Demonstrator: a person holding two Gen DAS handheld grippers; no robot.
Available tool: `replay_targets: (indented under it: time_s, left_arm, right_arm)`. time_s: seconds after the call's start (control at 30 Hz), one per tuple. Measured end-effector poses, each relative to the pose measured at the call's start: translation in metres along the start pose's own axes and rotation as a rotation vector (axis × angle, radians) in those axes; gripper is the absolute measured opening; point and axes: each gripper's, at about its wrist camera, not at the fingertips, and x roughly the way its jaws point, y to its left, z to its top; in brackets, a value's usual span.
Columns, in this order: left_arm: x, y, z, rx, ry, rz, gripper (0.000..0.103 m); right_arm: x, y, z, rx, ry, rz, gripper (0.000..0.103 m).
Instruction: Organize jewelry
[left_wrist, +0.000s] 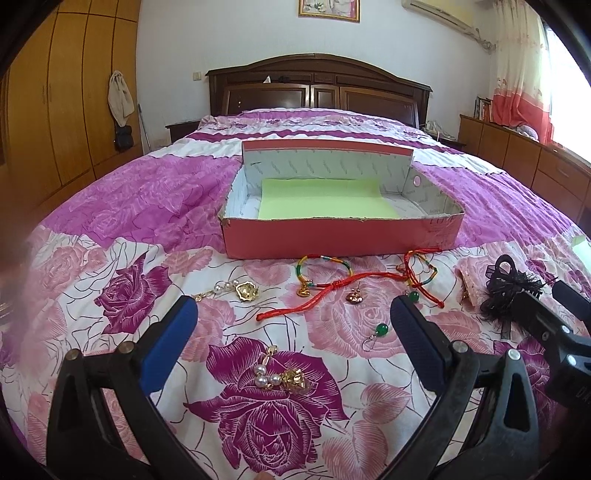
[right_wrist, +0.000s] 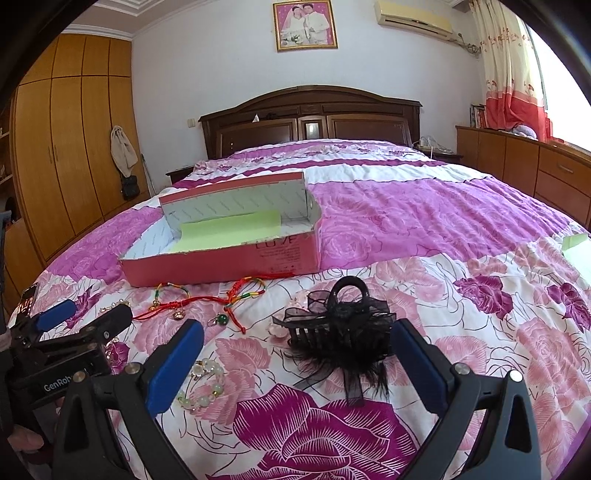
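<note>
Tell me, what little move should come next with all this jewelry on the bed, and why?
Probably ease the right gripper forward and close it on the black hair clip. Its jaws stand open either side of the clip, nothing is held, and the pink box behind holds only green paper.

Your left gripper (left_wrist: 293, 314) sits low in the frame, jaws spread wide, nothing between its blue pads (left_wrist: 168, 343). Your right gripper (right_wrist: 297, 341) is likewise low, jaws wide apart, holding nothing.
</note>
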Motion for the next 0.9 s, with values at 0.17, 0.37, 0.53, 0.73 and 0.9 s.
replay_targets:
  time_s: [0.17, 0.37, 0.53, 0.73, 0.9]
  left_arm:
    - [-0.0012, -0.0007, -0.0001, 0.002, -0.003, 0.001, 0.098]
    - [-0.0019, -0.0006, 0.0004, 0.003, -0.006, 0.002, 0.098]
    - [-0.0032, -0.0011, 0.0011, 0.006, -0.012, 0.004, 0.098]
    - [-0.0040, -0.0017, 0.0011, 0.008, -0.015, 0.006, 0.098]
    - [-0.0041, -0.0018, 0.0011, 0.008, -0.016, 0.006, 0.098]
  right_arm:
    - [-0.0004, -0.0003, 0.0001, 0.001, 0.000, 0.000, 0.103]
    - [-0.0004, -0.0003, 0.0000, 0.001, 0.000, 0.000, 0.103]
    - [-0.0001, -0.0003, -0.0001, 0.000, 0.001, 0.000, 0.103]
    - [-0.0002, -0.0001, 0.0000, 0.000, 0.001, 0.000, 0.103]
    - [-0.0005, -0.0003, 0.0000, 0.000, 0.000, 0.000, 0.103]
